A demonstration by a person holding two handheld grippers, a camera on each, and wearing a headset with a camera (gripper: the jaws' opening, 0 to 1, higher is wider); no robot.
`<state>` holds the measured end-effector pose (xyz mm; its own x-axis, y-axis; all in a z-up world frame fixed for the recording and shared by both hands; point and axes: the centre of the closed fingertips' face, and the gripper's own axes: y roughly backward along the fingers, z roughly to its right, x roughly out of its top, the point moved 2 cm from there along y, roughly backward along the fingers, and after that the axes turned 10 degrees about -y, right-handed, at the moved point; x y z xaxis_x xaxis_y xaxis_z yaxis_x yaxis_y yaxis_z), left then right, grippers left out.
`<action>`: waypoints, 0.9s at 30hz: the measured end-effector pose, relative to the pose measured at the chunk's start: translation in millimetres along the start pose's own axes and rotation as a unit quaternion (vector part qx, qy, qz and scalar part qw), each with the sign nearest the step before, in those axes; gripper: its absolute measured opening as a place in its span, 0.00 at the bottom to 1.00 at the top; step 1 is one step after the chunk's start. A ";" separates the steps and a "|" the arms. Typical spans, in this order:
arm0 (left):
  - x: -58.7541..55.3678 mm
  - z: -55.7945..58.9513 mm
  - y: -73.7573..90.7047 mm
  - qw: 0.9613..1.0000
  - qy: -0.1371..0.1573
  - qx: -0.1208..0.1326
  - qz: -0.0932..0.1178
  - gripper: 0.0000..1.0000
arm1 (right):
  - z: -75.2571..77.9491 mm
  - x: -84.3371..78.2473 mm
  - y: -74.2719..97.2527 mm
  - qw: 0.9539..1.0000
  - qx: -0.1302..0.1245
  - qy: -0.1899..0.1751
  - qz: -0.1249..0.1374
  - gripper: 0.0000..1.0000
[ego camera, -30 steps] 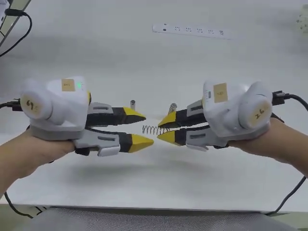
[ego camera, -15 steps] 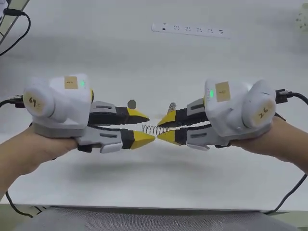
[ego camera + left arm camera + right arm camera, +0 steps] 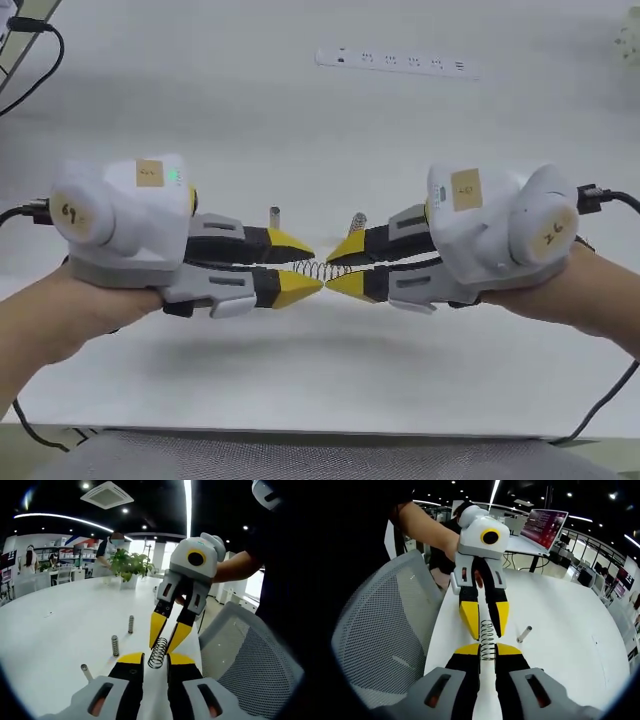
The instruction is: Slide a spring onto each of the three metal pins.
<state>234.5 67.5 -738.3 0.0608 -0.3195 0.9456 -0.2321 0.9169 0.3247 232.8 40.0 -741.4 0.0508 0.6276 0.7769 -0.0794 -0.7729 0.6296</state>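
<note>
Right tool (image 3: pixel 488 651): jaws drawn in on one end of the spring, pinching it.
Left tool (image 3: pixel 156 659): jaws stand narrowly apart on either side of the spring's other end. I cannot tell whether they press on it.
Tools, relation: tip to tip, facing each other above the worktop (image 3: pixel 320 130), with the spring bridging the small gap between them.
Spring (image 3: pixel 488 637): in the air, off the worktop. Its long axis lies flat along the line from one tool to the other.
Bare pin (image 3: pixel 524 634): standing on the worktop just beyond the meeting tips, on the far side from the person. In the head view it sits behind the left tool's jaws, so the left tool looks the nearer.
Key relation, as judged: the spring lies level and the pin stands upright, so the spring needs turning on end and carrying away from the person to sit over the pin's top.
Pins, count: three.
Pins already sleeved: two (image 3: pixel 131 624) (image 3: pixel 115 645), farther along the worktop.
Springs, count: three, two on pins and one in the tools.
Progress, as judged: last spring in hand.
Power strip (image 3: pixel 390 62): one, far edge, well apart.
</note>
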 end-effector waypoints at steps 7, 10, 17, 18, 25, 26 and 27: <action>0.2 1.1 -0.1 1.000 0.001 -0.003 0.002 0.07 | -0.8 2.1 0.4 1.000 0.004 -0.002 0.004 0.08; 0.5 1.9 -0.3 1.000 -0.001 -0.004 0.002 0.05 | -2.1 2.4 -0.2 1.000 0.006 0.003 0.002 0.08; 0.5 2.4 -0.4 1.000 -0.004 -0.005 0.003 0.05 | -2.3 2.5 -0.4 1.000 0.007 0.002 0.004 0.08; 0.3 2.8 -0.6 1.000 -0.002 -0.006 0.003 0.04 | -2.4 2.3 -0.2 1.000 0.008 0.002 0.004 0.08; 1.7 3.1 -1.8 1.000 -0.009 -0.007 0.005 0.04 | -1.4 2.4 1.1 1.000 0.008 0.006 0.003 0.08; 2.2 3.0 -1.8 1.000 -0.010 -0.007 0.006 0.04 | -1.2 2.6 1.3 1.000 0.008 0.007 0.003 0.08; 2.4 2.9 -1.7 1.000 -0.010 -0.007 0.006 0.03 | -1.0 2.9 1.5 1.000 0.007 0.007 0.003 0.08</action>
<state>232.1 64.5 -736.7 0.0385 -0.3123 0.9492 -0.2192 0.9241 0.3129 231.8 40.8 -738.3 0.0373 0.6234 0.7810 -0.0649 -0.7784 0.6244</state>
